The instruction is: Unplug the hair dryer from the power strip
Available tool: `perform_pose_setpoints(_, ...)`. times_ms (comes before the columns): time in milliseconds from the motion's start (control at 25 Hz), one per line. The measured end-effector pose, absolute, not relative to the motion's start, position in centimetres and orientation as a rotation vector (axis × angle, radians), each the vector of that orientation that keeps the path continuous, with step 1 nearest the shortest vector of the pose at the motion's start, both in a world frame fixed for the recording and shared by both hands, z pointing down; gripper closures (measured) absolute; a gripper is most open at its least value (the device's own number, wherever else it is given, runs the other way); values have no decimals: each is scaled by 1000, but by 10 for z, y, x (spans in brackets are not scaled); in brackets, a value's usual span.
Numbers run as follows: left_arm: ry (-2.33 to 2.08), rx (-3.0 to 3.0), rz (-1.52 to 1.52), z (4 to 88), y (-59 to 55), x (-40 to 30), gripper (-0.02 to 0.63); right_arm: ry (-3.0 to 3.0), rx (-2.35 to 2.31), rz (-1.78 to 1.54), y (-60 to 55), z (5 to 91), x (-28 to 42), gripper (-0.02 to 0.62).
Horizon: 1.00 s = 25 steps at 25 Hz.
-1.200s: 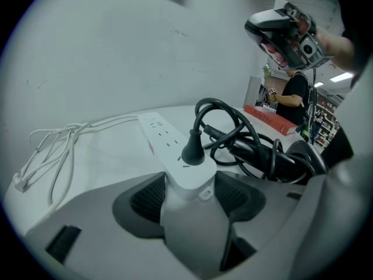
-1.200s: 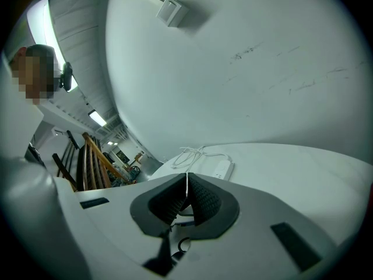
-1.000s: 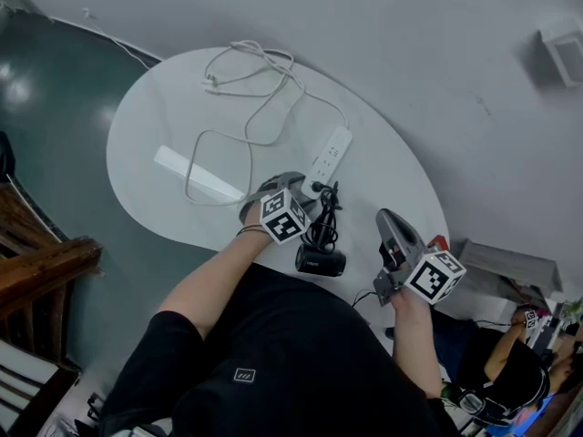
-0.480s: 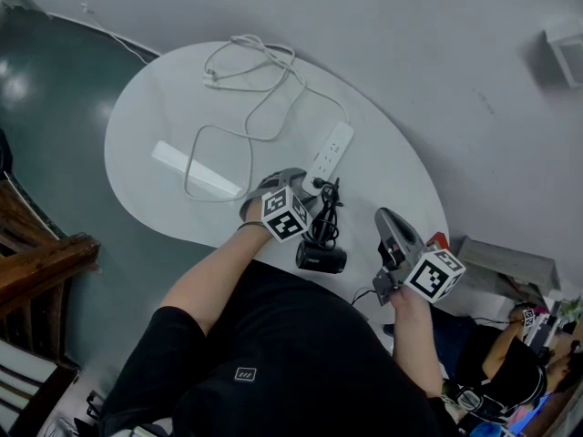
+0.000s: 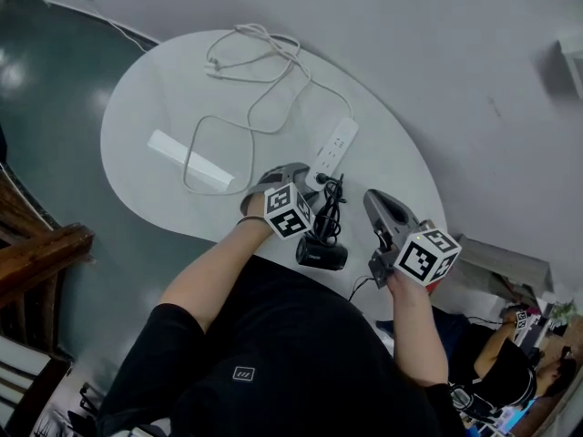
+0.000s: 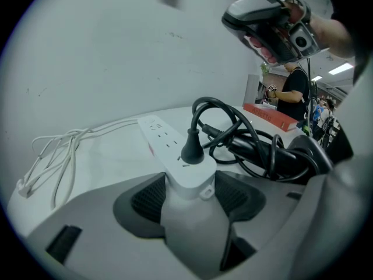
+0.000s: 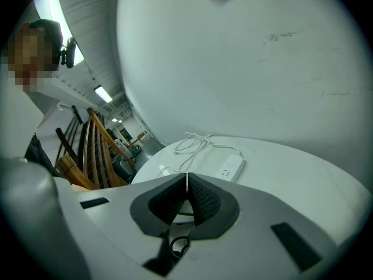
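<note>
My left tongs (image 6: 187, 185) are clamped on the near end of the power strip (image 6: 166, 142), one pad on each long side, pinning it to the white bench (image 5: 146, 126). The strip runs away from me toward 1 o'clock, and its own white cable (image 5: 255, 71) loops off to 11 o'clock, well clear of the work.

The black plug (image 6: 191, 150) stands upright in the socket nearest my pads, just beyond them at 12 o'clock. Its cord (image 6: 233, 127) coils off toward 3 o'clock in the left gripper view. The hair dryer (image 5: 321, 255) lies at the bench's near edge, at 6 o'clock from the plug.

My right tongs (image 7: 186, 182) hang in the air at 3 o'clock from the hair dryer, pads pressed together with nothing between them.

To do this step well, I judge I must open the right tongs first, then bring them over the coil toward 9 o'clock and close on the plug's hard body, not on the cord. The pull should go straight up along the pins. The left clamp has to bear down while I pull, or the strip will lift with the plug.
</note>
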<state>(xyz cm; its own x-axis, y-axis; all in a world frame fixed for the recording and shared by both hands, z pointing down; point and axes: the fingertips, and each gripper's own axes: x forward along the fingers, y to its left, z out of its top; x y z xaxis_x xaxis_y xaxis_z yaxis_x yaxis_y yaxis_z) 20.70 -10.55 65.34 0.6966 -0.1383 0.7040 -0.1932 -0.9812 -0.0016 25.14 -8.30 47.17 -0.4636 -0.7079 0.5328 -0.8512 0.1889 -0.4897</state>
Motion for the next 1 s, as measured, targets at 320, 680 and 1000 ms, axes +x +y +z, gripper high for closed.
perform_pose_setpoints(320,-298,2858,1152,652,-104,207,333,-2217,1273,947,-116,501,215,557)
perform_pose_setpoints(680,-270,2827,1147,652,-106,208,341,-1930,959,769,-126,583,209,453)
perform_pose_setpoints(1000,-311,2826,951,620,-108,207,328,-1849,807,721,-128,601,208,471)
